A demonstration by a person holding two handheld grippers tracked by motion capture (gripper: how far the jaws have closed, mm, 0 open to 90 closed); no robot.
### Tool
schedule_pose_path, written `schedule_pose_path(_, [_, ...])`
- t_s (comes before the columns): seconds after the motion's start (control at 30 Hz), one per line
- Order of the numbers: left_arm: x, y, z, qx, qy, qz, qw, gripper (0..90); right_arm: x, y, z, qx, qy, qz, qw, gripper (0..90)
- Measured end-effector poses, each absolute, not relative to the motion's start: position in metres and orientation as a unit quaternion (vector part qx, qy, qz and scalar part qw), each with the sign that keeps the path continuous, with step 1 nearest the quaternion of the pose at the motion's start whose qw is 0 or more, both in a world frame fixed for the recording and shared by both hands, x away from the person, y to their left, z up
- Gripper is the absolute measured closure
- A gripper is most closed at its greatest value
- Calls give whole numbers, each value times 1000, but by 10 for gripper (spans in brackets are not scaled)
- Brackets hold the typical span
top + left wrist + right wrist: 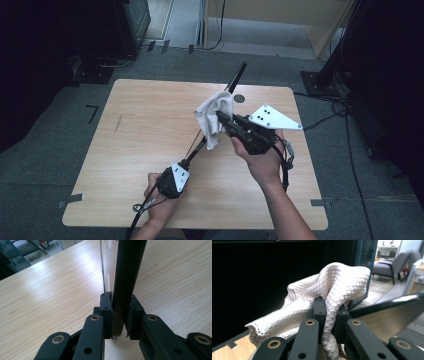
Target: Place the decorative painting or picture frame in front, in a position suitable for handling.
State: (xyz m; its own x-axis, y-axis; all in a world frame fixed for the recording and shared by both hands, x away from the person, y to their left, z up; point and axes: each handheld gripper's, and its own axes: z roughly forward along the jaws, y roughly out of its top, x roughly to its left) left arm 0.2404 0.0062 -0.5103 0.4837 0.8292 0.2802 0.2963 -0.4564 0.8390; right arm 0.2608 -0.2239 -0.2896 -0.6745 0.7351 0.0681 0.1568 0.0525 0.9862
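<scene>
A thin black-framed clear panel stands on edge, slanting across the wooden table. My left gripper is shut on its near end; in the left gripper view the jaws clamp the panel's black edge with the clear sheet beside it. My right gripper is shut on a white waffle-weave cloth, which is bunched against the panel's middle. In the right gripper view the cloth drapes over the jaws, and the panel's dark frame runs off to the right.
A small round grey disc sits in the table near its far edge. Cables and a black stand base lie on the floor at the right. A grey chair stands far off.
</scene>
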Motion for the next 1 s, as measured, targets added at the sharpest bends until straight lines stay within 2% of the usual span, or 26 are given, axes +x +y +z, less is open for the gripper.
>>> schedule_pose_path(0.13, [240, 9, -510, 778, 360, 353, 376, 797, 257, -217, -288, 313, 690, 602, 252, 846])
schedule_pose_path(0.4, [239, 15, -510, 782, 350, 346, 382, 795, 274, -227, -290, 331, 683, 597, 261, 846])
schedule_pose_path(0.7, [238, 26, -510, 788, 333, 337, 392, 797, 253, -213, -291, 298, 687, 612, 253, 846])
schedule_pose_path(1.0, [238, 38, -510, 795, 315, 327, 403, 795, 266, -220, -292, 313, 683, 608, 256, 846])
